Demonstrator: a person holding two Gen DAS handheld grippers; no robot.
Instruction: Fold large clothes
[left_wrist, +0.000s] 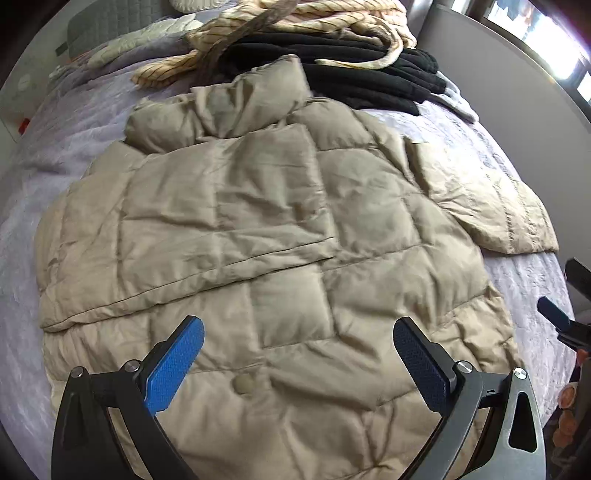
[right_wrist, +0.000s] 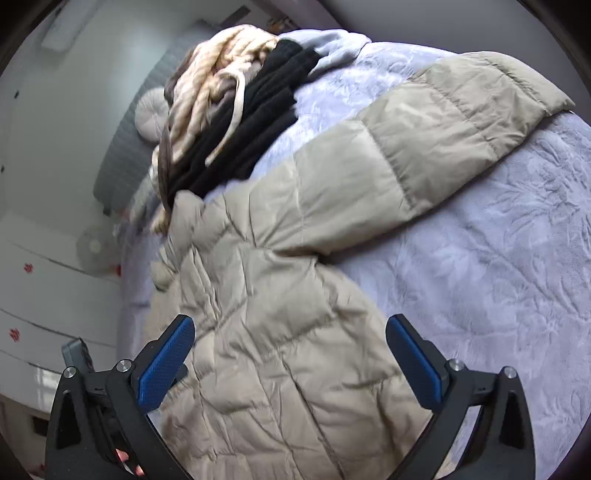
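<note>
The tan jacket lies flat on the bed, its one outstretched sleeve reaching away ahead of the right tool, which, like the left tool, hovers wide and empty.

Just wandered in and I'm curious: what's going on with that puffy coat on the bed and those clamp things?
A person holding a two-finger gripper in each hand is folding a beige puffer jacket spread on the lilac bedspread. One sleeve lies folded across its body; the other sleeve stretches out sideways. The left gripper and right gripper hover open above the jacket, gripping nothing. Other clothes are piled beyond the collar.
</note>
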